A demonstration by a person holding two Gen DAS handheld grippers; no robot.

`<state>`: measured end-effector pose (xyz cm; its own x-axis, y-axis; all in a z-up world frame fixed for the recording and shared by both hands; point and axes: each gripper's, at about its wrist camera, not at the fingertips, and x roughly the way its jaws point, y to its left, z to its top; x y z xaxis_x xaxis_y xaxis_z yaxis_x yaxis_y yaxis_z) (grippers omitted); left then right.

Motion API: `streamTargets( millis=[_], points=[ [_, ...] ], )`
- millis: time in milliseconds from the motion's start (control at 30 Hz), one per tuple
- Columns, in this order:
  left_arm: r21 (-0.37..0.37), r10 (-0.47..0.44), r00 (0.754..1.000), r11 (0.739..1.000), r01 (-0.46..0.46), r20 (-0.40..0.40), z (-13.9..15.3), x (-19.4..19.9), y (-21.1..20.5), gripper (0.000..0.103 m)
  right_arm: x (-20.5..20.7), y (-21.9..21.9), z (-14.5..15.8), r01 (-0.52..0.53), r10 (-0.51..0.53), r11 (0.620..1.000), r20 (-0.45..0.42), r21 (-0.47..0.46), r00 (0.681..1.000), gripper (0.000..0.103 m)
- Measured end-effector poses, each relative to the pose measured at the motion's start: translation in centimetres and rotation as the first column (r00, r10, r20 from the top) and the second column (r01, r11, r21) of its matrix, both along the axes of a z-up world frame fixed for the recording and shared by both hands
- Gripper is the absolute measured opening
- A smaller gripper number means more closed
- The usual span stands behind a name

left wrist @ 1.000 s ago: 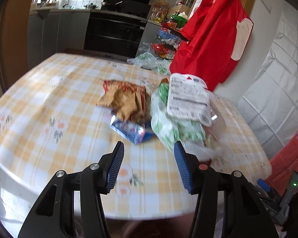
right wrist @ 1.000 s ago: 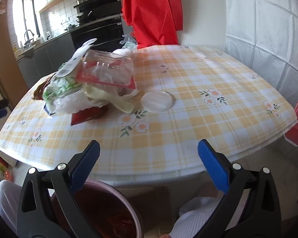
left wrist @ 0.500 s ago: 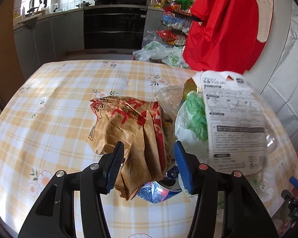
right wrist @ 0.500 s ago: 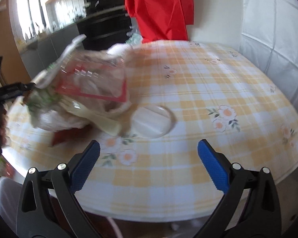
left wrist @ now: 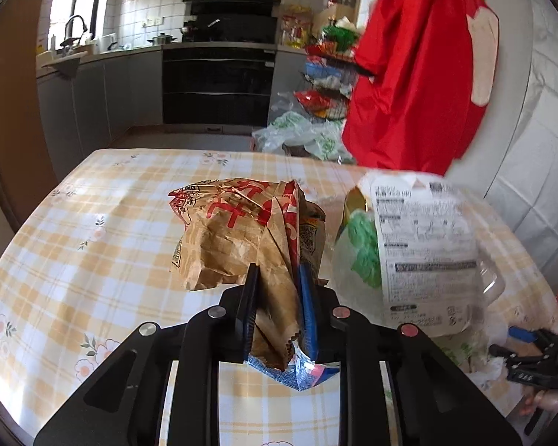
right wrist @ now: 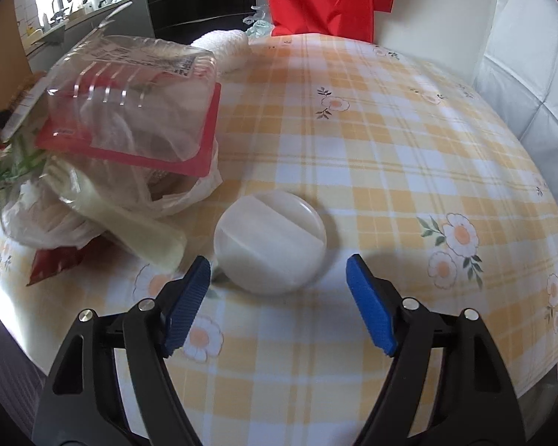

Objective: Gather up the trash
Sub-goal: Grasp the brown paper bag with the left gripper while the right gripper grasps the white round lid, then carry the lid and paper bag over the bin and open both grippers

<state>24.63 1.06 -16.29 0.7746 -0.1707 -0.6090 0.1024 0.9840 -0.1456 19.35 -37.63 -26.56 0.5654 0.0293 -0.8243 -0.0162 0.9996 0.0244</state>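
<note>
Trash pile, left wrist view: left gripper (left wrist: 277,308) has gone from spread, short of the pile, to pinched on the brown paper bag (left wrist: 241,238), with a blue wrapper (left wrist: 297,369) just below its fingers. Grasp looks made; lift-out is next. Clear clamshell box (left wrist: 433,256) sits just right of it.

Right wrist view: right gripper (right wrist: 277,303) has closed in, jaws spread, white round lid (right wrist: 271,241) just ahead between its tips, not touched. Plastic bag (right wrist: 100,200), ahead-left, holds scraps I can't identify; the clamshell lies on top.
</note>
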Motion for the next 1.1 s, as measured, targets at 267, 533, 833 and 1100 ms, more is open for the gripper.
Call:
streamTargets(
  millis=[267, 533, 833, 1100],
  points=[
    [-0.037, 0.014, 0.996, 0.999, -0.011, 0.087, 2.7, -3.3, 0.8, 0.021, 1.3, 0.2, 0.0, 0.005, -0.005, 1.000, 0.012, -0.001, 1.000, 0.070],
    [-0.107, 0.009, 0.994, 0.994, 0.003, 0.111, 3.9, -8.2, 1.3, 0.021, -0.3, 0.0, 1.1, 0.018, -0.020, 0.999, 0.065, 0.030, 0.998, 0.066],
    [-0.199, -0.004, 0.996, 0.980, 0.022, 0.092, 4.6, -13.4, 2.2, 0.021, -5.4, 0.8, 6.3, 0.012, -0.034, 0.993, 0.186, 0.117, 0.982, 0.066],
    [-0.202, -0.020, 0.992, 0.978, 0.046, 0.128, 6.6, -17.8, 1.8, 0.021, -10.4, 3.3, 10.6, -0.067, 0.020, 0.984, 0.270, 0.167, 0.963, 0.066]
  ],
)
